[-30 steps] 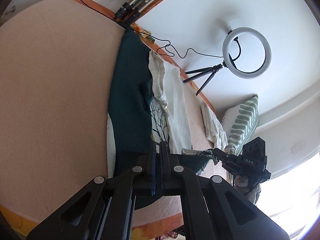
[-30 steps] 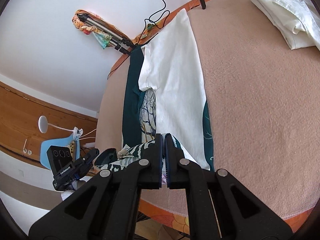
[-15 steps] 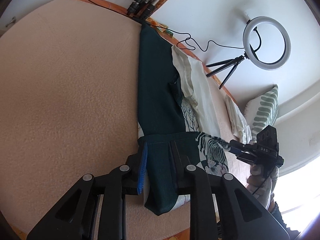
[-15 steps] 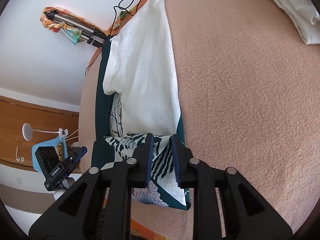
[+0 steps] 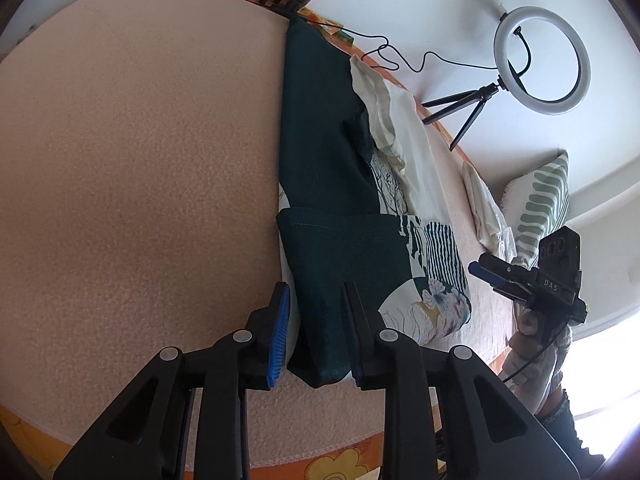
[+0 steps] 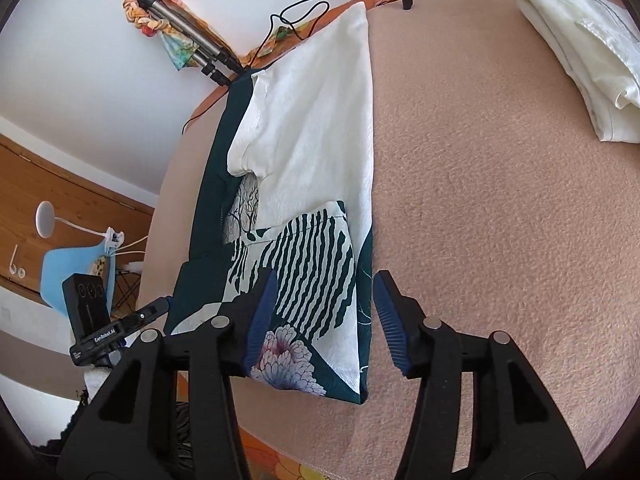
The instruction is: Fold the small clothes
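A small shirt [image 5: 324, 152], dark green and white with tree, stripe and flower prints, lies lengthwise on the pink blanket [image 5: 140, 180]. Its near end is folded over onto the body as a flap [image 5: 352, 256]. My left gripper [image 5: 315, 292] hovers over the flap's dark green corner; its jaws are opening and the cloth lies between the blue pads [image 5: 280, 320], which do not press on it. In the right wrist view, my right gripper [image 6: 326, 280] straddles the striped, flowered corner of the flap [image 6: 304, 264]. Its jaws are opening too, with the pads clear of the cloth.
Folded white clothes [image 6: 580, 52] lie at the far right of the bed, next to a striped cushion [image 5: 540, 204]. A ring light on a small tripod [image 5: 542, 54] and a cable stand at the far edge. The orange floral bed edge [image 6: 280, 460] is just below me.
Both grippers were shut on the shirt's near end and holding it up. They have lowered it onto the shirt as a folded flap and let go, and their jaws have parted.
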`<state>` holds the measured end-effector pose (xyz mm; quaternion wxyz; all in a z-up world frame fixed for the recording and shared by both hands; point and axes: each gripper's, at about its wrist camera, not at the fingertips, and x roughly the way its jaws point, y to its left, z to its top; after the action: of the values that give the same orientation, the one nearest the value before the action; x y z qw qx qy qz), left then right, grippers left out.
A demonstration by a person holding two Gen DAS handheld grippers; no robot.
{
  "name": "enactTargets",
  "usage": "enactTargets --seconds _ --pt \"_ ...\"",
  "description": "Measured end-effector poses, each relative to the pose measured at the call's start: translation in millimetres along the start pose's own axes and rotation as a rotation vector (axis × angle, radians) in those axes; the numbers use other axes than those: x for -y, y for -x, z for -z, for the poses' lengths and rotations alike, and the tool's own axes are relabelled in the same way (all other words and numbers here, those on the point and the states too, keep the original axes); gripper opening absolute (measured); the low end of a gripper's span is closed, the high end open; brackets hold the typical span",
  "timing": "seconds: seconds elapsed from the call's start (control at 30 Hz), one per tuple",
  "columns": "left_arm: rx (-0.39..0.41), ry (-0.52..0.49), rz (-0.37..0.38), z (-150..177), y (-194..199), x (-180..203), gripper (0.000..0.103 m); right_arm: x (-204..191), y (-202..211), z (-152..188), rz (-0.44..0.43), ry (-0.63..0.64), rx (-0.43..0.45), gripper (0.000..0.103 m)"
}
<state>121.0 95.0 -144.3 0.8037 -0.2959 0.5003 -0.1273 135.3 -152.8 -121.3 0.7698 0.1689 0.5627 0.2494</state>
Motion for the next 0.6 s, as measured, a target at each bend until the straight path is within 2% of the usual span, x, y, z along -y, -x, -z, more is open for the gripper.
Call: enactTargets --seconds 0.17,0.27,0.33,0.47,0.53,0.6 --pt "-0.003 0.019 0.04 0 -2 -1 0.024 -2 -9 4 0.036 0.031 -0.034 0.052" --pt "0.01 -0.015 0.038 -1 -3 5 0.018 1 -14 5 0.049 0.027 -0.047 0.052" --pt "0.017 -0.047 0.04 -1 -3 10 0.007 2 -15 6 0.05 0.022 -0.052 0.051" --pt "0.033 -0.082 0.048 -2 -5 15 0.006 5 -17 7 0.057 0.016 -0.064 0.047" --pt "0.039 -0.096 0.032 -2 -6 17 0.005 3 -17 8 0.066 0.017 -0.064 0.04" --pt "0.048 -0.116 0.018 -2 -7 19 0.004 1 -16 10 0.077 0.03 -0.06 0.028"
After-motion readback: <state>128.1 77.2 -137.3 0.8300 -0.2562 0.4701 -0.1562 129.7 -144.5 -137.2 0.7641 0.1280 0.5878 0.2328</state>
